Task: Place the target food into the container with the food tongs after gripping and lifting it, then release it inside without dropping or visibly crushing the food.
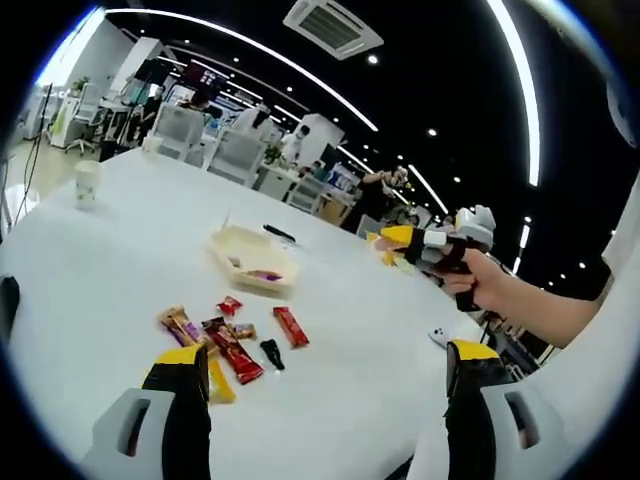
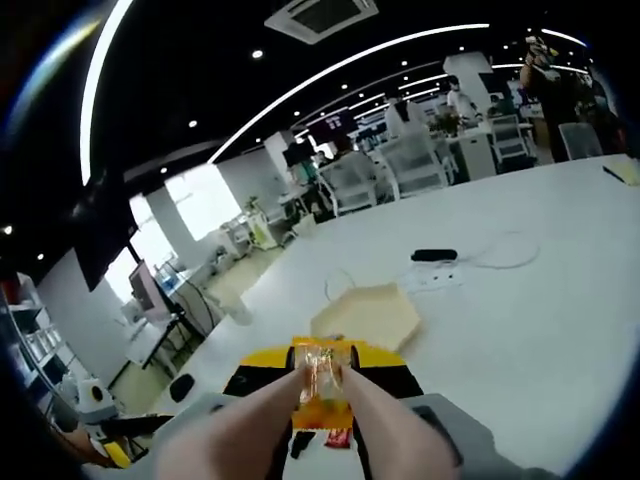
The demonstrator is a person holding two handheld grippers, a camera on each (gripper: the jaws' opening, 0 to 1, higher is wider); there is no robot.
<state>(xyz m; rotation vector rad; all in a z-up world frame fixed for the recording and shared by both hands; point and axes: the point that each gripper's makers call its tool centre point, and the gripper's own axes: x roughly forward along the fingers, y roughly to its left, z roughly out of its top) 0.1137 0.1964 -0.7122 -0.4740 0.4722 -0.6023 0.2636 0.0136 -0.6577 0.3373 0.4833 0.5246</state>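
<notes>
Nearest the lens in the left gripper view: left gripper [image 1: 327, 352], black jaws with yellow tips spread wide, nothing between them. Just beyond, on the white table [image 1: 120, 290]: loose scatter of small snack packets [image 1: 225, 345] in red, brown, purple, yellow and black. Farther on, a cream shallow plastic container [image 1: 255, 262] with something small and purplish lying inside. Behind it, a black pen [image 1: 278, 233]; far left, a pale paper cup [image 1: 87, 183]. At the right, a person's hand [image 1: 478, 280] carrying the right gripper [image 1: 425, 242] above the table, well apart from the container.

In the right gripper view: right gripper [image 2: 320, 358] with its yellow-tipped jaws drawn in around beige food tongs [image 2: 265, 420]. 2 tong arms meeting on 1 small clear-and-orange wrapped snack [image 2: 322, 380], pinched at the tips and held clear of the table, not visibly squashed. Same cream container [image 2: 365, 315] straight ahead past the snack, seen from the opposite side; snack short of it, not inside. Under the tongs, a red packet [image 2: 338, 437] and a black one [image 2: 300, 441]. Beyond the container, a black box-like device [image 2: 433, 256] with a white cable [image 2: 505, 250] looping over the table.

Printing on wrappers too small and blurred to read; no legible brand anywhere.

Smooth, glossy white tabletop. Open-plan office around it: white mesh chairs [image 2: 415, 160], desks with monitors, several people in the distance, black ceiling with long curved white light strips [image 1: 250, 45] and a square ceiling air-conditioning unit [image 1: 332, 25]. Bright windows off to the left in the right gripper view.
</notes>
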